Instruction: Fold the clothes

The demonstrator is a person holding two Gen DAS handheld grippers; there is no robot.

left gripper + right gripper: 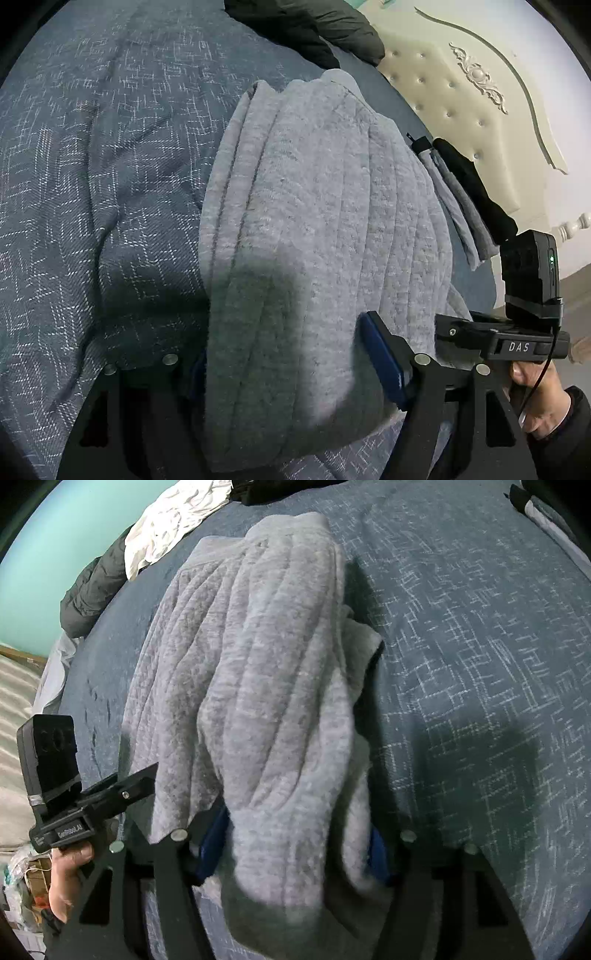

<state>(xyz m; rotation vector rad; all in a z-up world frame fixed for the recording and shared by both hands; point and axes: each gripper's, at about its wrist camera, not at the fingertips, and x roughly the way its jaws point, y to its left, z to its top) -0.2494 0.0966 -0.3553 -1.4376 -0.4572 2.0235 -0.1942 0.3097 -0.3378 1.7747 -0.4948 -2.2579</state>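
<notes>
Right now, from the left wrist view, the left gripper (291, 363) has the near end of a grey quilted garment (314, 221) bunched between its jaws; the blue pad (384, 363) on one side lies against the cloth, the other pad is mostly hidden behind it, so it looks clamped on the fabric. That garment lies folded lengthwise on the blue patterned bedspread (92, 166). Off to the side, the right gripper (517, 332) shows with a hand (535, 391) on it, and beyond it a cream tufted headboard (443, 103).

Over in the right wrist view, the right gripper (295, 845) grips the same grey quilted garment (266, 686), cloth draped thickly over both pads. A white cloth (173, 520) and dark jacket (96, 594) lie at the bed's far edge, with the left gripper (92, 805) alongside
</notes>
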